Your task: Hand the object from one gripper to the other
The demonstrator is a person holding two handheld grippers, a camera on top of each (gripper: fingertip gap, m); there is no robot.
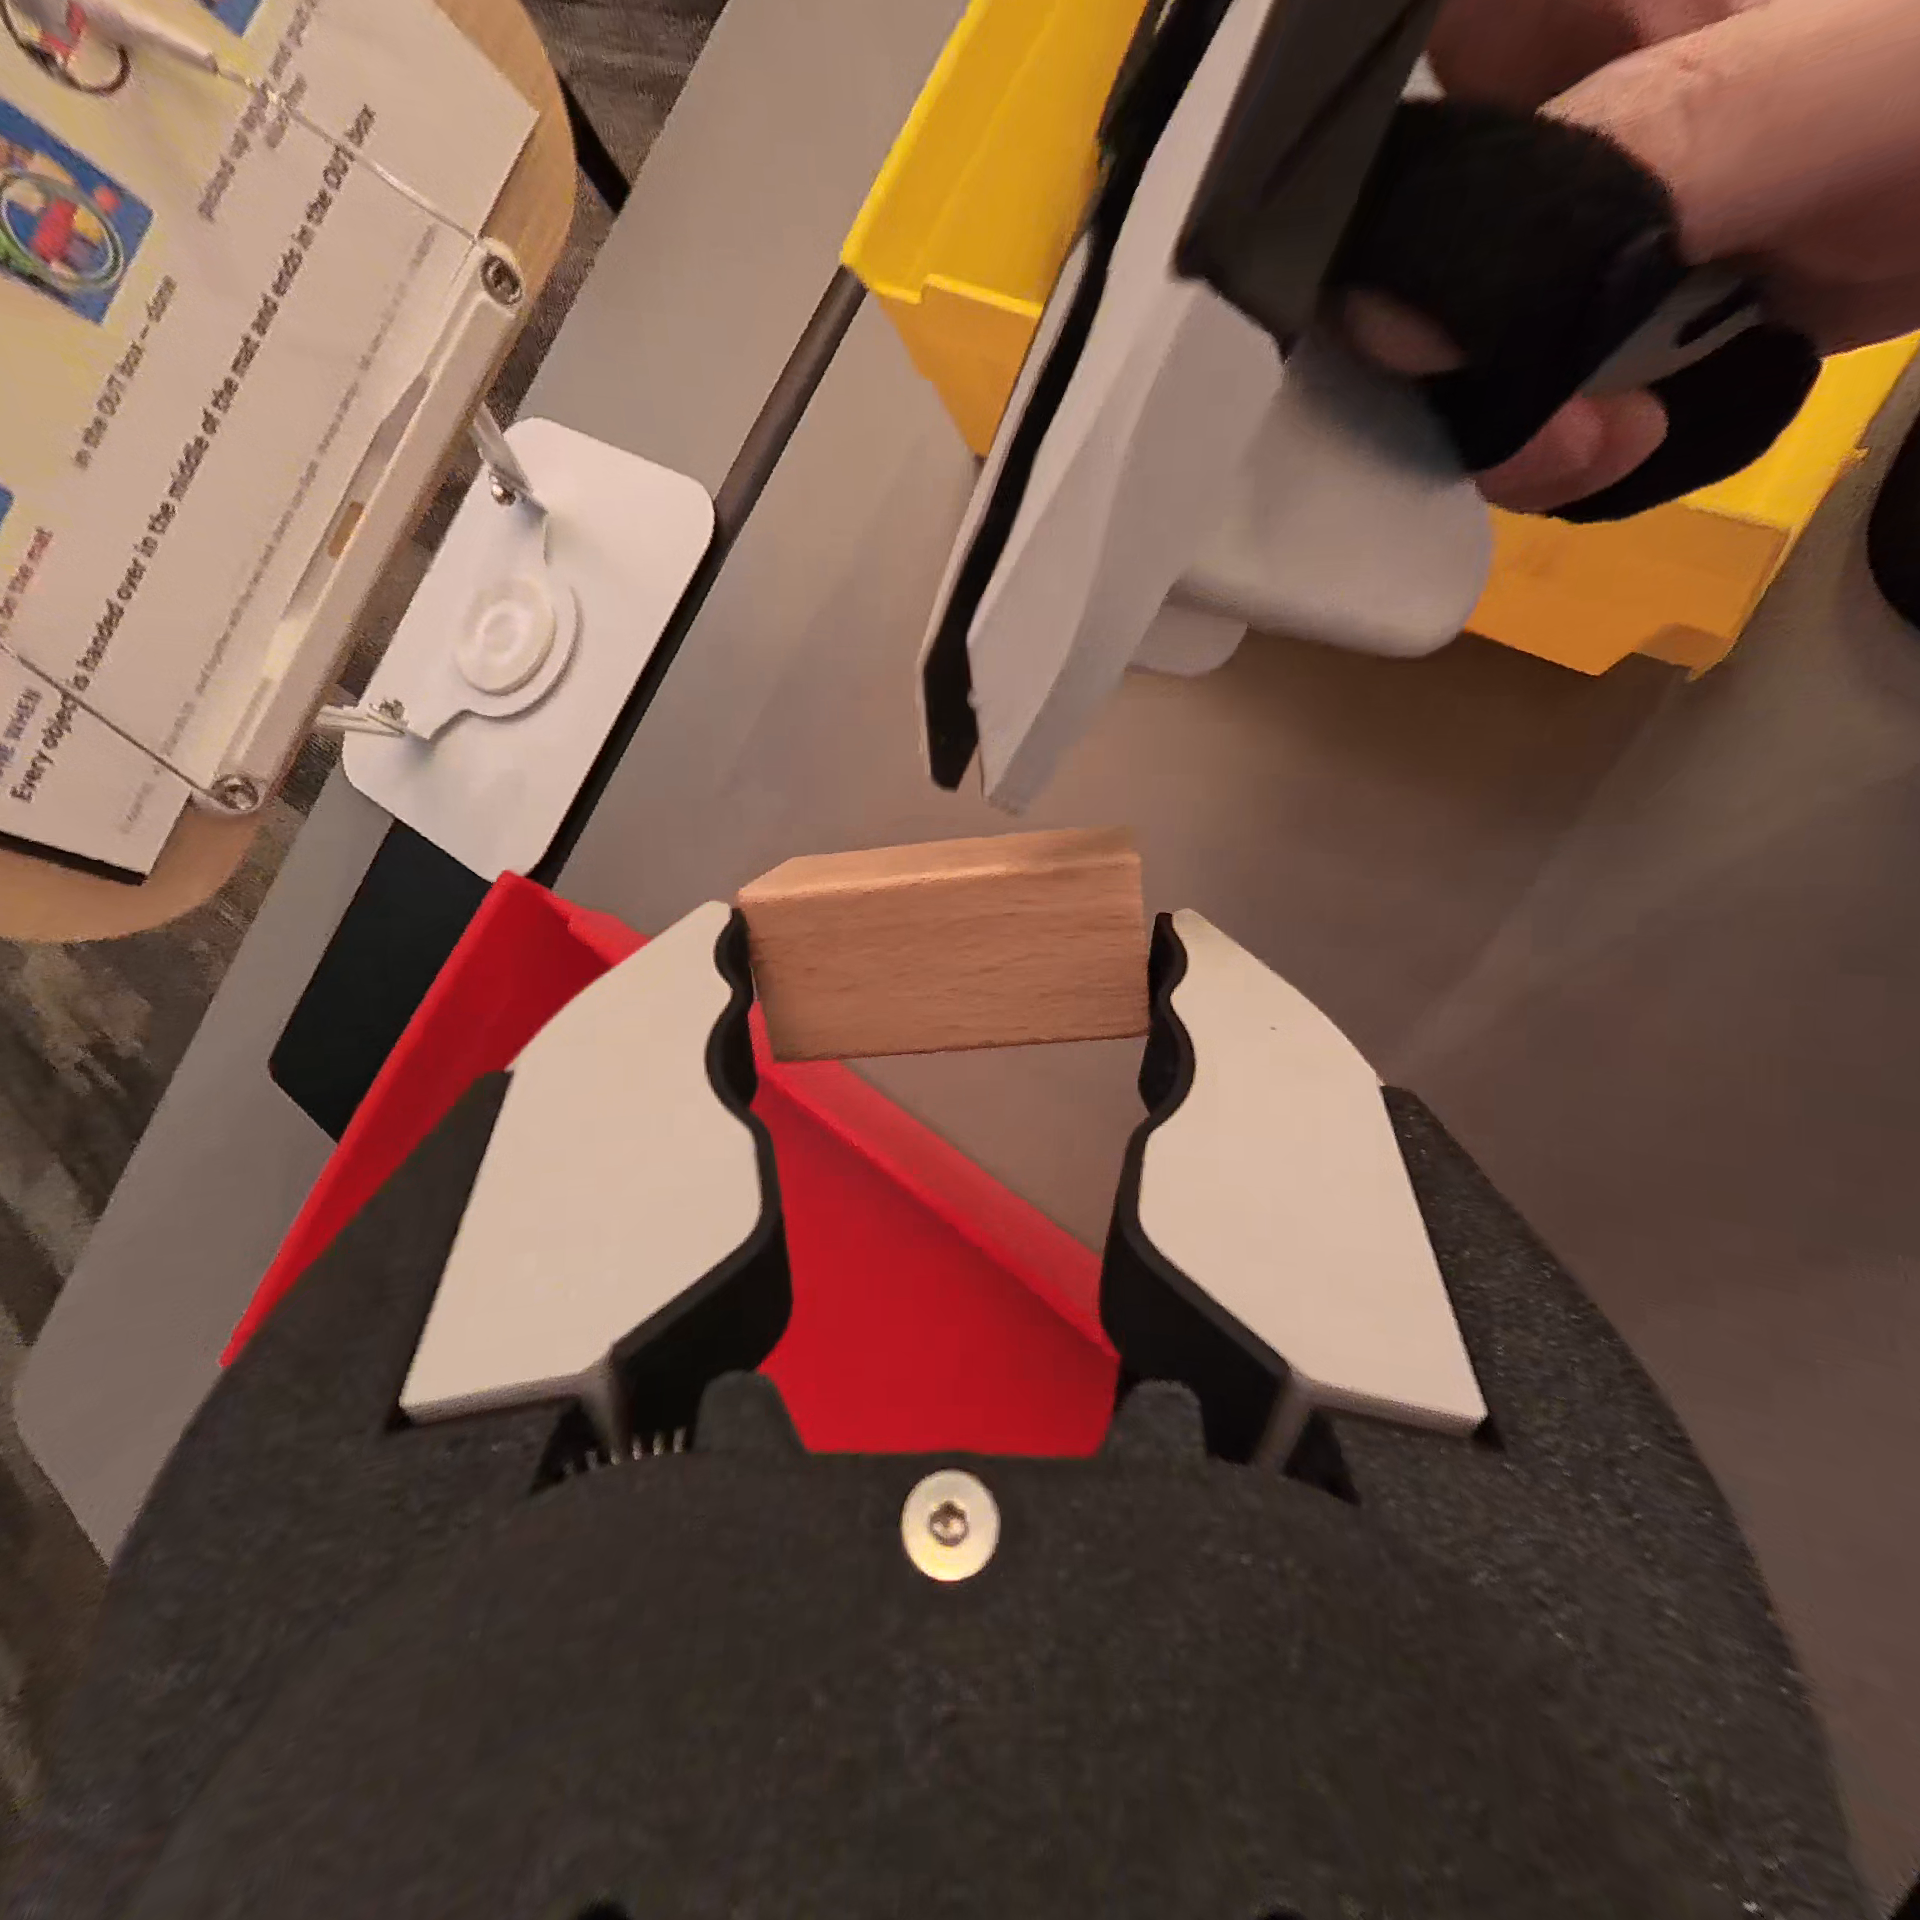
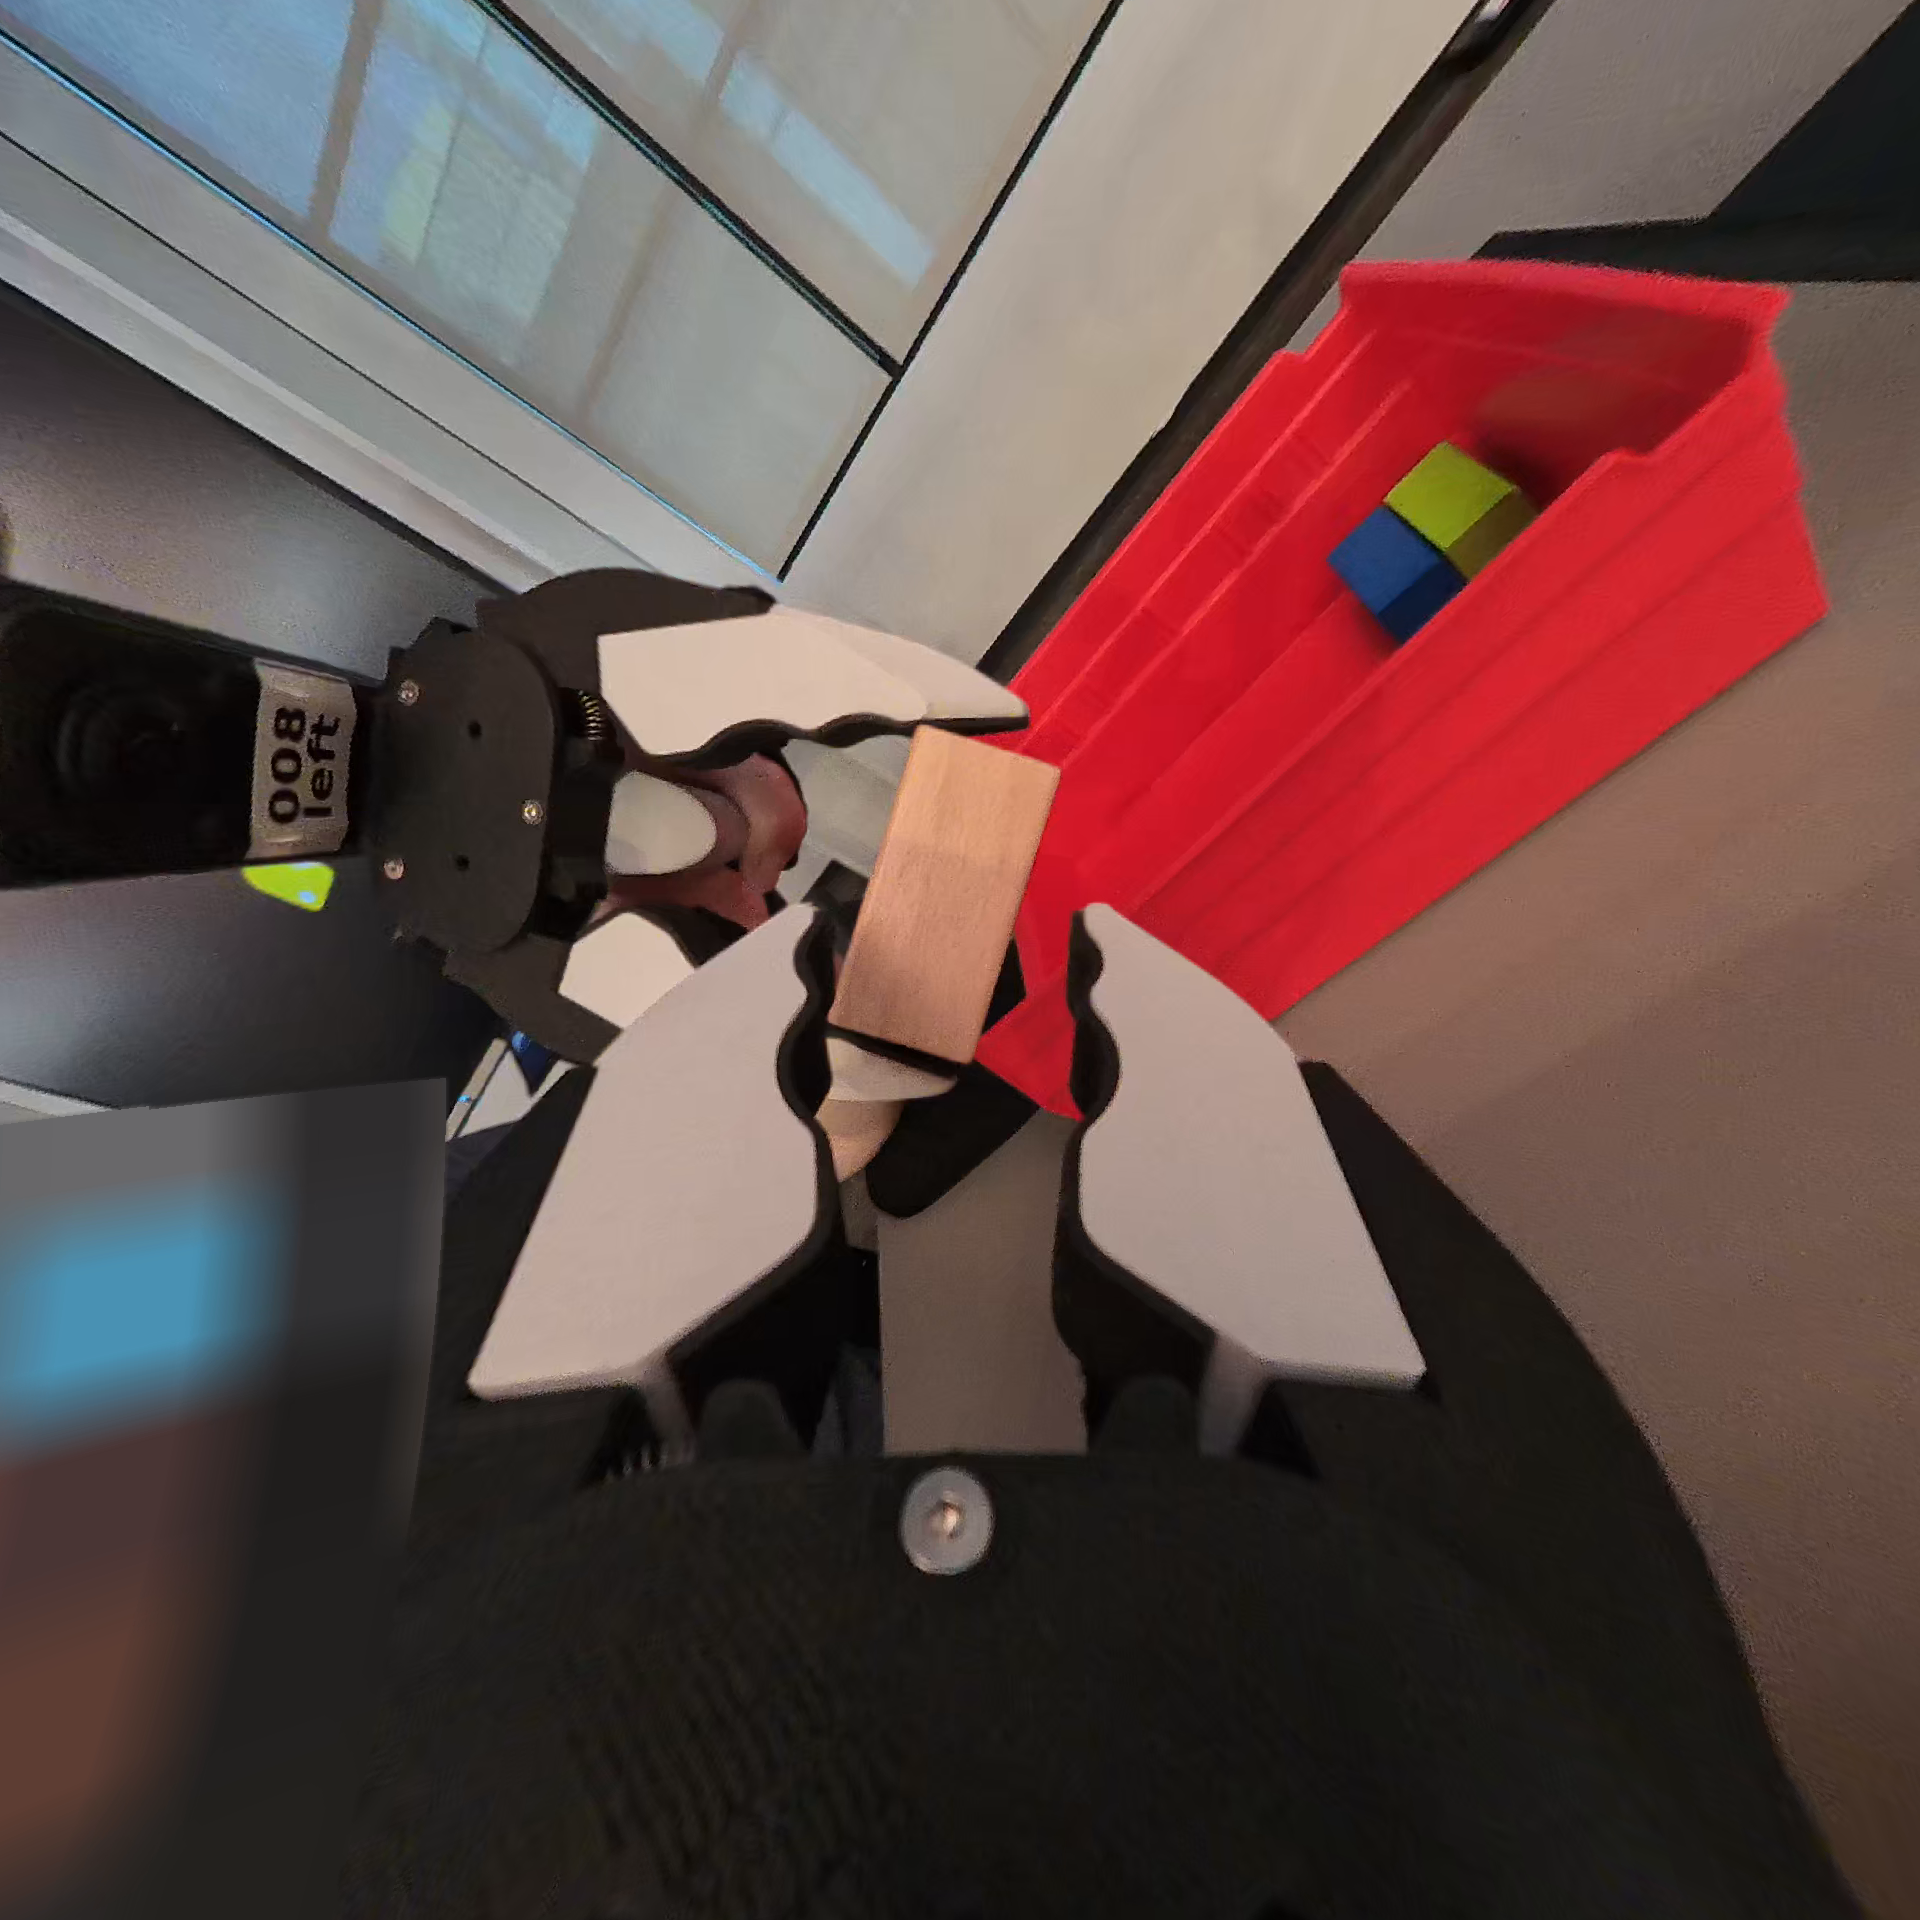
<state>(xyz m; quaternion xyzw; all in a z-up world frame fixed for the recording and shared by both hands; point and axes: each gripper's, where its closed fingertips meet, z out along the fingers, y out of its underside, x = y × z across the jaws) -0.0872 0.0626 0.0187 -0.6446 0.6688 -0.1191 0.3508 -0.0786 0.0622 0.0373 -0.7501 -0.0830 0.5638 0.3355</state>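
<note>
in the red bin (image 2: 1299,790), blue cube (image 2: 1392,577) touches green cube (image 2: 1460,509).

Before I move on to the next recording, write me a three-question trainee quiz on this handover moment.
1. True or false: the left gripper is clamped on the wooden block.
2. Is the right gripper A) shut on the block, B) open with the block near its tips, or C) out of view?
3. Fill in: inside the red bin, a blue cube sits touching a ____ cube.

Key
1. True: both fingers press on the block's ends.
2. B: in the right wrist view its fingers stand apart, and the right fingertip is clear of the block.
3. Green.
</note>
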